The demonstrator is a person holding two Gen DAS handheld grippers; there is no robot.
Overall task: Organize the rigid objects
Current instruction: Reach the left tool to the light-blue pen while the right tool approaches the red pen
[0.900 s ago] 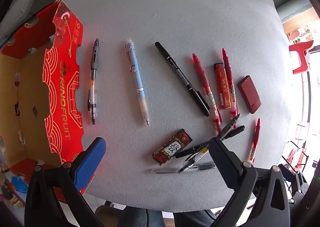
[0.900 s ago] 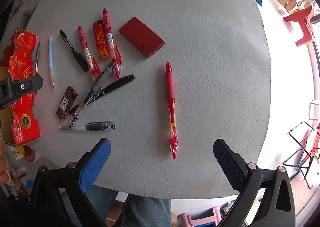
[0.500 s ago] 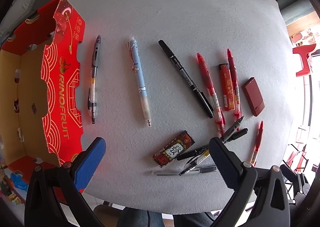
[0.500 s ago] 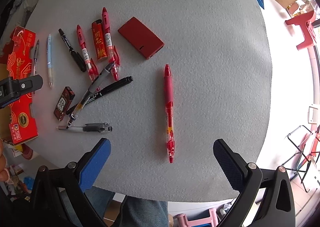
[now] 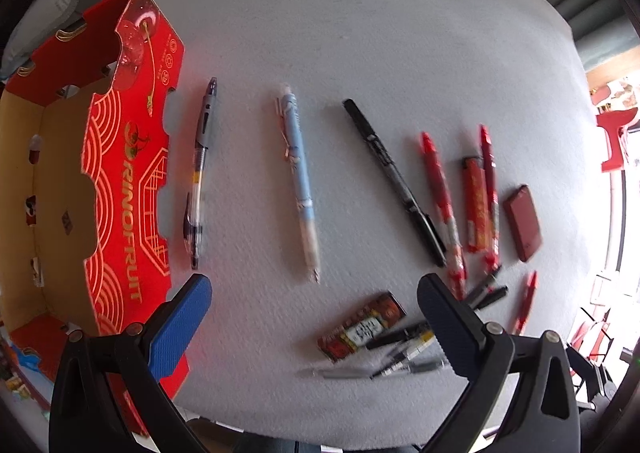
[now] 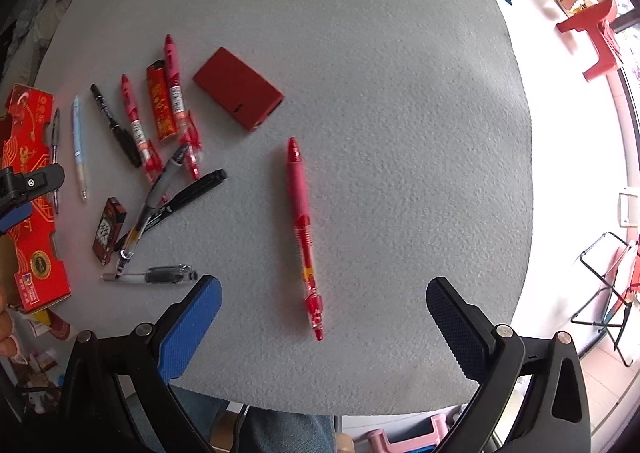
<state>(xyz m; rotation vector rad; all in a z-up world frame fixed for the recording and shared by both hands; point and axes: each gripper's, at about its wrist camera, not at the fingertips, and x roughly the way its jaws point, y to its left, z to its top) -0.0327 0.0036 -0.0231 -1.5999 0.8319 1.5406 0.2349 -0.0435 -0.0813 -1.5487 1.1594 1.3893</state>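
Pens and small flat things lie scattered over my grey felt table [image 6: 380,53]. In the right wrist view a red gel pen [image 6: 303,229] lies alone in the middle of the frame, pointing down toward the gap of my right gripper [image 6: 324,327], whose jaws stand wide apart and hold nothing. A dark red flat case [image 6: 239,93] sits up and left of that pen, apart from it. Further left two red pens flank an orange-red lighter [image 6: 161,107], with a black marker [image 6: 115,125] beside them.

In the left wrist view my left gripper [image 5: 314,323] is likewise spread wide and empty, at the bottom of the frame. Between its fingers a light blue pen [image 5: 299,185] lies at mid-frame, with a clear grey-capped pen [image 5: 200,177] to its left, just beside the wall of the red RINOFRUIT cardboard box [image 5: 128,197] at the left edge. Low and right of centre, a small dark patterned box [image 5: 362,327] lies just beside a blurred tangle of black and clear pens [image 5: 404,353], partly hidden behind my gripper's right finger [image 5: 448,325].
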